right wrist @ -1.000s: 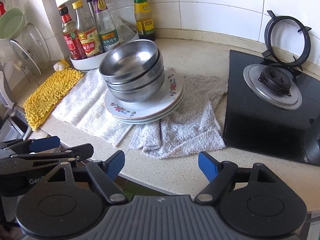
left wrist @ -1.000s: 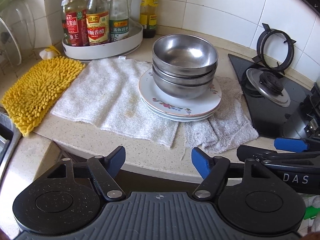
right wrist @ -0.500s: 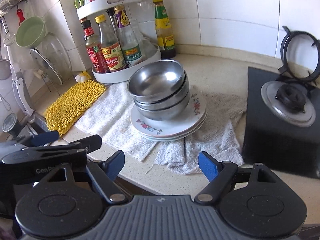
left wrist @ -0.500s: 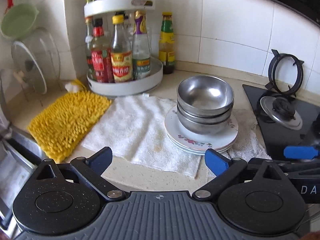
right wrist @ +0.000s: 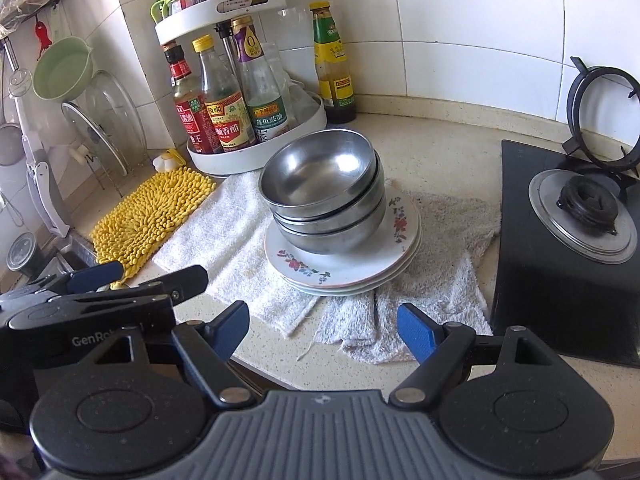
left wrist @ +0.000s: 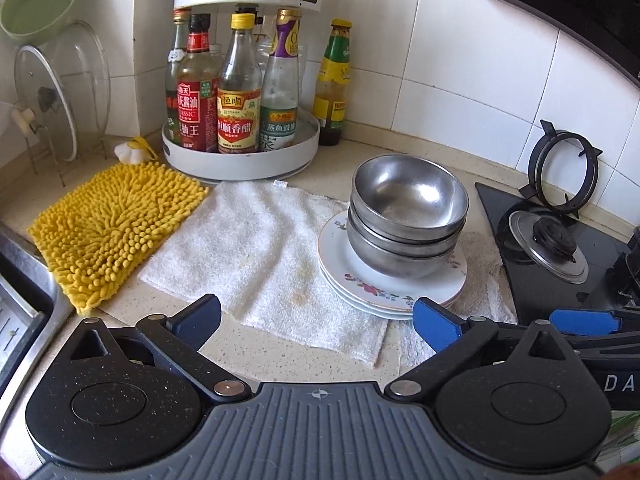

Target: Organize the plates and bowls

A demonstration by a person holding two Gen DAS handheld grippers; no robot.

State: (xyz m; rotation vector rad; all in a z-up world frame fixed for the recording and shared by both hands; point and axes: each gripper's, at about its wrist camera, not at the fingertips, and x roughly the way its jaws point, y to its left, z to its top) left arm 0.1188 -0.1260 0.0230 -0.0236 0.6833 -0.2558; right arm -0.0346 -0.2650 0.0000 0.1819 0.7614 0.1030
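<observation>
- Left wrist view: a speckled beige stone counter under white wall tiles. Three nested steel bowls sit on a stack of flowered white plates, right of a white towel and left of a black gas hob. The left gripper is near the stack, jaws opening, nothing between them.
- Right wrist view: the right gripper is also near the stack, jaws apart and empty; a yellow chenille mat lies left of the towel.

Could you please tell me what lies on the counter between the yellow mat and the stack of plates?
A white towel lies flat between the yellow mat and the plates, clearest in the left wrist view.
</observation>
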